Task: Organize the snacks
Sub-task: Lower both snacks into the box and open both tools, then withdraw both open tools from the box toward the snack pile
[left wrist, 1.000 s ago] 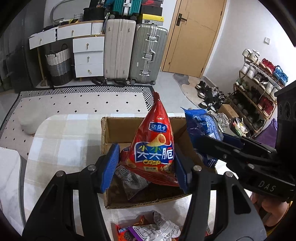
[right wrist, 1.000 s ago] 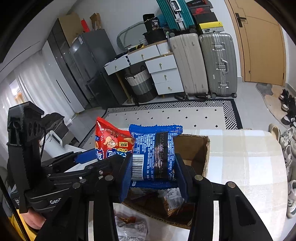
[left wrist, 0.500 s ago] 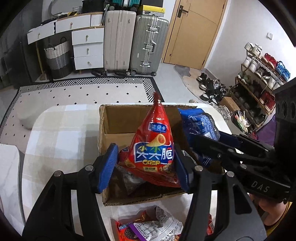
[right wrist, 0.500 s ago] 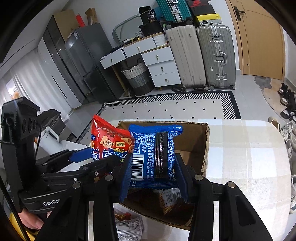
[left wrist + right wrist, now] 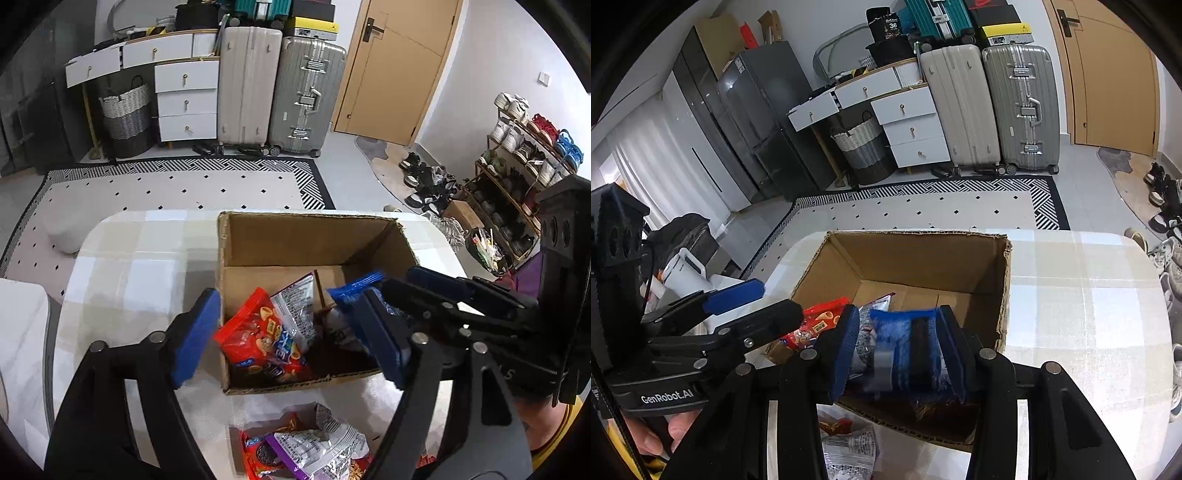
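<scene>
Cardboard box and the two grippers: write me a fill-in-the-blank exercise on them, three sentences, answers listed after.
1. The right gripper is shut on a snack packet whose colour is ____.
2. The red chip bag lies inside the ____ box.
3. The left gripper, its jaws opening, holds ____.

Missing words: blue; cardboard; nothing

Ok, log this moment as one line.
left gripper: fingers opening, red chip bag lying in cardboard box | right gripper: shut on blue snack pack over box
</scene>
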Tool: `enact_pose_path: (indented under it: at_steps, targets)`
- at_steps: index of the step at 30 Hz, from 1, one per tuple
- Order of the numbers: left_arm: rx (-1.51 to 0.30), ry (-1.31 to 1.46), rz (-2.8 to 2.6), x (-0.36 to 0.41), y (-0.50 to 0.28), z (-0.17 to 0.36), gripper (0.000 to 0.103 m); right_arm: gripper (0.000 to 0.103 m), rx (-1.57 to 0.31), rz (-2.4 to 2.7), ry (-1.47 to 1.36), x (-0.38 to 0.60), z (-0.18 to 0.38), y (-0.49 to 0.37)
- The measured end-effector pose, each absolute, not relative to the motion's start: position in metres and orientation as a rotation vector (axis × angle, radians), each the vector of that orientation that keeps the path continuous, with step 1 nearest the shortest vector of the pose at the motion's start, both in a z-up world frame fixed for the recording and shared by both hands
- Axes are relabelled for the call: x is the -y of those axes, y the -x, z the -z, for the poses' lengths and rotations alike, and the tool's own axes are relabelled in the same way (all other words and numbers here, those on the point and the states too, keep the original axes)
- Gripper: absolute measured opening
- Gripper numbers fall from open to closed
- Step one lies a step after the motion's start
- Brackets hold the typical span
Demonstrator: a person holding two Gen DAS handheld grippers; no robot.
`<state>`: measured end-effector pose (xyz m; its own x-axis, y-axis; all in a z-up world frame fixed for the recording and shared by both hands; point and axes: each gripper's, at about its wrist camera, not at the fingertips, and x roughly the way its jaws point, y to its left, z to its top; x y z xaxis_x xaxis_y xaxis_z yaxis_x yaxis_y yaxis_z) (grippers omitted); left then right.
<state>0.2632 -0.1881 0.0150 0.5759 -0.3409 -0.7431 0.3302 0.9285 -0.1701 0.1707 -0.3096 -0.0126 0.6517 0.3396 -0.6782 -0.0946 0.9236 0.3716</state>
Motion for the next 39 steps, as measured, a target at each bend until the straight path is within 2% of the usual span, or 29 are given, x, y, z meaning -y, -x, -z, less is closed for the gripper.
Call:
enact_pose_path:
  at_steps: [9, 21, 22, 26, 30, 34, 39]
  targets:
    - [-0.821, 0.016, 0.368, 0.174, -0.227, -0.044, 0.077, 0.044, -0.796, -0.240, -0.349, 0.317, -0.008, -0.149]
    - [-0.668, -0.024, 0.373, 0.165, -0.128, -0.118, 0.080, 0.052, -0.607, -0.267, -0.297, 0.301, -0.102, -0.066]
    - [-0.654, -0.026, 0.376, 0.164, -0.118, -0.125, 0.080, 0.053, -0.596, -0.269, -0.293, 0.299, -0.108, -0.058]
    - [-0.610, -0.025, 0.378, 0.157, -0.079, -0.152, 0.083, 0.071, -0.533, -0.277, -0.277, 0.291, -0.134, -0.024]
    - [-0.559, -0.026, 0.374, 0.146, -0.037, -0.175, 0.083, 0.072, -0.477, -0.287, -0.242, 0.281, -0.157, 0.012]
    - [-0.513, -0.018, 0.366, 0.133, 0.003, -0.195, 0.083, 0.088, -0.417, -0.290, -0.210, 0.268, -0.177, 0.053]
    - [-0.460, 0.006, 0.366, 0.110, 0.058, -0.214, 0.089, 0.093, -0.342, -0.289, -0.173, 0.253, -0.194, 0.108]
